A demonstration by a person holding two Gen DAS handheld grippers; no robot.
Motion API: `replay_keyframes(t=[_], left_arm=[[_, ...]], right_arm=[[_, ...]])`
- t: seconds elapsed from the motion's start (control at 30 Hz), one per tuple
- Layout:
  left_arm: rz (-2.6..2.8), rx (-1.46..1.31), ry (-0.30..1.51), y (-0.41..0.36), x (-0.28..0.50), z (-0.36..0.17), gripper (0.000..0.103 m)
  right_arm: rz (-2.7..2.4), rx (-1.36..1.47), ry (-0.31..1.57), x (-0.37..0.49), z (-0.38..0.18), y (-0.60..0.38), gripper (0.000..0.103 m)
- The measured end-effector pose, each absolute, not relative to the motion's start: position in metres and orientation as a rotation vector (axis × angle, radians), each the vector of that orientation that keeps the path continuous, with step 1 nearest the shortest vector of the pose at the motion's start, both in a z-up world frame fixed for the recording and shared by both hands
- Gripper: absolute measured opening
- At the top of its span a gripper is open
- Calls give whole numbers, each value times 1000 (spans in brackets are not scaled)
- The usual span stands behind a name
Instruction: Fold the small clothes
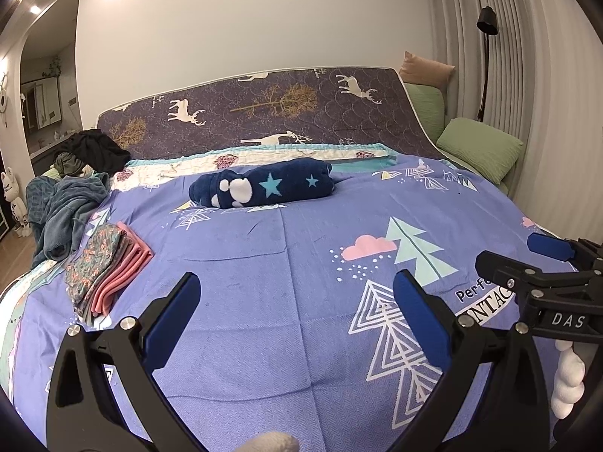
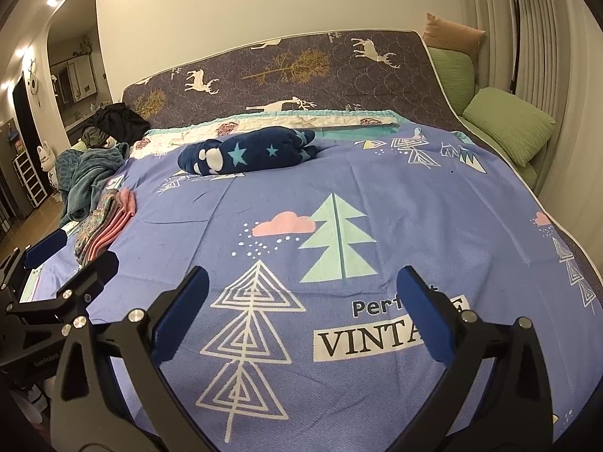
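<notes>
I hold both grippers spread wide and empty over the bedspread (image 2: 433, 207); left gripper (image 1: 297, 301), right gripper (image 2: 301, 293); the folded stack (image 1: 109, 263) lies left of both, long axis running away, nearer my left.

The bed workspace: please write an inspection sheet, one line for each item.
Surface: purple bedspread with tree prints, bare in the middle.
Job's things: folded clothes stack near the bed's left edge.
Clutter: rolled navy blanket at the far end; teal blanket and dark clothes heap at far left.
Grippers: left gripper and right gripper open, empty, above the bedspread.
Cables: nothing seen.
Surroundings: green pillows, floor lamp, curtain, doorway.
</notes>
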State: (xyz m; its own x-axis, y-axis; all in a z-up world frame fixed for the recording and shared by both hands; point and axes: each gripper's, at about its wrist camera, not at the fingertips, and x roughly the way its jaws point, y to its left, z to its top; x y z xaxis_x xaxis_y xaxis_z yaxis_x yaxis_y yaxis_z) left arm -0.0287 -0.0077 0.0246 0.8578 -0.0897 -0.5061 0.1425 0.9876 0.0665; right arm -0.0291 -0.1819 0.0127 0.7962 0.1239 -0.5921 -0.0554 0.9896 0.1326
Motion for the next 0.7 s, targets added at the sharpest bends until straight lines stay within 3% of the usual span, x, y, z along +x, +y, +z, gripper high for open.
replay_keyframes(t=[0.7], left_arm=[[-159,119,546,-17,-30,15,102]], right_arm=[[88,117,660,-31,6,-187,101]])
